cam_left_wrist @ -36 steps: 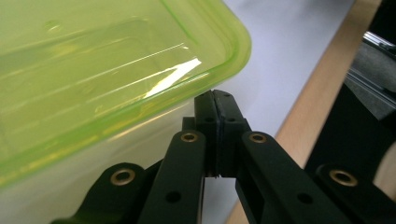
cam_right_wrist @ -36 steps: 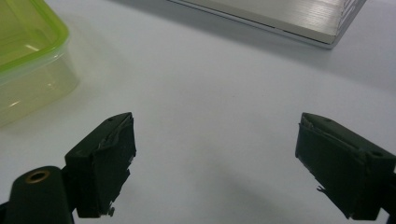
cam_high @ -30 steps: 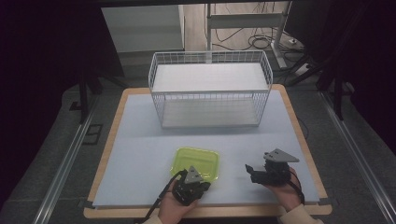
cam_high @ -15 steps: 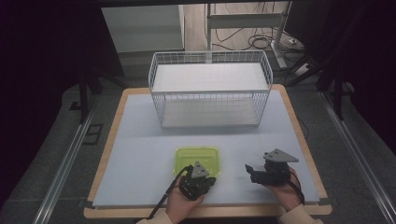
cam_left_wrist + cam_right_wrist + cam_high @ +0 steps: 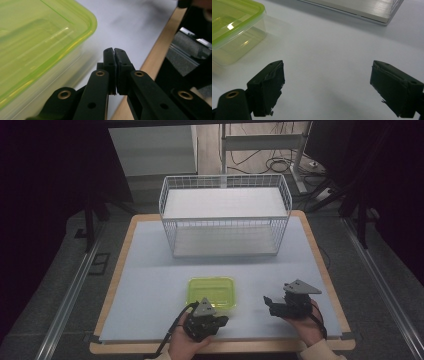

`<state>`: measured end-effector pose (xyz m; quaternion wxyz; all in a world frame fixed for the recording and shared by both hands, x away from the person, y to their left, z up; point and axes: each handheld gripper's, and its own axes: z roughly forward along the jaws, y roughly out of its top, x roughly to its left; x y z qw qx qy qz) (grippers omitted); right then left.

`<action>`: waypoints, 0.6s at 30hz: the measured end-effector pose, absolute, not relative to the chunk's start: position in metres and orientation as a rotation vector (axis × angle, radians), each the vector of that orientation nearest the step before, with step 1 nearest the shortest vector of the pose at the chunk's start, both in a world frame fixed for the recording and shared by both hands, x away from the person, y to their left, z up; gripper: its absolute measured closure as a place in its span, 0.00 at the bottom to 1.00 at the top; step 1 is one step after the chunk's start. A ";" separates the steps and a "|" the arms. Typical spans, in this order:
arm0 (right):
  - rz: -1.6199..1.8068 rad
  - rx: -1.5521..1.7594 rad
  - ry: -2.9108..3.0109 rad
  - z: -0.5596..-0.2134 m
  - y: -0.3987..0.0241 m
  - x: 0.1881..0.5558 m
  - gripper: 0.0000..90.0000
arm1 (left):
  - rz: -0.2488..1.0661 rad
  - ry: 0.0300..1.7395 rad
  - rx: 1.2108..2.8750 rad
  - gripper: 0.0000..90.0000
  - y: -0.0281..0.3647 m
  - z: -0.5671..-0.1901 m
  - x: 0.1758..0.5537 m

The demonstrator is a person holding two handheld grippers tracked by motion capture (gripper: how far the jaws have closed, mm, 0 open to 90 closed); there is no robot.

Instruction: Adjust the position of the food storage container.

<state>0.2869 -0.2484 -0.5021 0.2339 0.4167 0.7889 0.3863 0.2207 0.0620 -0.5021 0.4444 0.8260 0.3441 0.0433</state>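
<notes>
A clear container with a lime-green lid lies on the pale mat near the front middle. My left gripper is just in front of its near edge, in a hand that comes in from the bottom. In the left gripper view its jaws are shut with nothing between them, and the container is close at their left. My right gripper is held to the right of the container, apart from it. Its jaws are open over bare mat, with the container at the upper left.
A white wire basket with a white floor stands at the back middle of the mat; its base is ahead of my right gripper. The table's wooden edge runs close beside my left gripper. Dark floor and rails surround the table.
My left gripper has shifted slightly by the container's near edge, still shut. The right gripper and the container have not moved.
</notes>
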 end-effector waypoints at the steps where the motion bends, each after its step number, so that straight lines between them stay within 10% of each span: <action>1: 1.061 1.143 2.166 -0.502 -0.248 0.287 0.14 | 0.113 0.854 2.031 0.98 0.070 -0.495 0.220; 18: 1.062 1.147 2.173 -0.506 -0.247 0.288 0.14 | 0.119 1.060 1.840 0.83 0.165 -0.477 0.261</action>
